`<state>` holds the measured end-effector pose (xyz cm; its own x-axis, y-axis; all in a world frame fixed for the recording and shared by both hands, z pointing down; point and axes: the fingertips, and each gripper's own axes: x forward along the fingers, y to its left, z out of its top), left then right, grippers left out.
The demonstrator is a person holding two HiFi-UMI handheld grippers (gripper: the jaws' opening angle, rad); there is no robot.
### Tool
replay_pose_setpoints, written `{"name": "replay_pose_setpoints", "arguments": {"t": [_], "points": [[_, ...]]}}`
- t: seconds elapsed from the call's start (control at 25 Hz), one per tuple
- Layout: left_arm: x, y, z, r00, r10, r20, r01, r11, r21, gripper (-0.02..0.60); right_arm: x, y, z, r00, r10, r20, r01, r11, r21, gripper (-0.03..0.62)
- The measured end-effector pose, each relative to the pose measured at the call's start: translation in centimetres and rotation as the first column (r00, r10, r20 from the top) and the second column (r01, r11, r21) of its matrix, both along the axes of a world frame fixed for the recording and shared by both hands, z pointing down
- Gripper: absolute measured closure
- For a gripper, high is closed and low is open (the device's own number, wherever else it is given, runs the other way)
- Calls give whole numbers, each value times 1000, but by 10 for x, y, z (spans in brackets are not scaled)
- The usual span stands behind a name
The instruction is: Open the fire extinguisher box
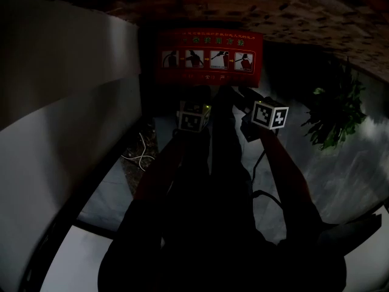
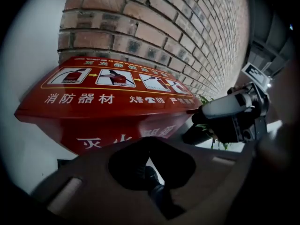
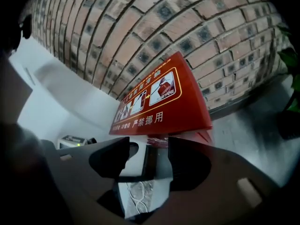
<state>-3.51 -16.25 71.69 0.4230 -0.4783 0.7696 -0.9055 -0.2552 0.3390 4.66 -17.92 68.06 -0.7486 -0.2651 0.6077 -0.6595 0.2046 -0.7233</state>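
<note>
The red fire extinguisher box point(image 1: 209, 56) stands against the brick wall point(image 3: 140, 27), upper centre of the head view. Just below it, the left gripper point(image 2: 154, 168) has its jaws almost together, empty. The right gripper point(image 3: 149, 158) is spread wide, empty.

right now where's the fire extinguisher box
Head view, top centre: the red fire extinguisher box stands against the brick wall, a leafy plant to its right.
</note>
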Motion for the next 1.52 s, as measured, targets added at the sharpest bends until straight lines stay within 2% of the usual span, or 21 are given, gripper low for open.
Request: {"name": "replay_pose_setpoints", "arguments": {"t": [0.28,0.44,0.56,1.12,1.4,1.52], "points": [[-11,-2,14,999,-33,12,33,999,14,581,-15,-11,2,988,120,93,-117,993,-32,332],[-15,-12,11,999,-34,21,34,999,32,581,-18,-12,2,986,138,95,-133,990,-55,333],[-13,-17,11,999,-37,19,37,998,42,581,-15,-11,1,985,144,91,-138,988,-65,373],[-11,-16,14,999,-18,34,17,999,32,581,-12,-13,-36,980,125,156,-119,992,-45,408],[-11,-13,13,999,-1,34,0,1000,20,581,-10,-15,-61,995,19,96,-25,998,63,444],[-11,-14,13,1000,5,31,-5,1000,18,581,-11,-21,-72,995,13,103,-23,996,88,451]]}}
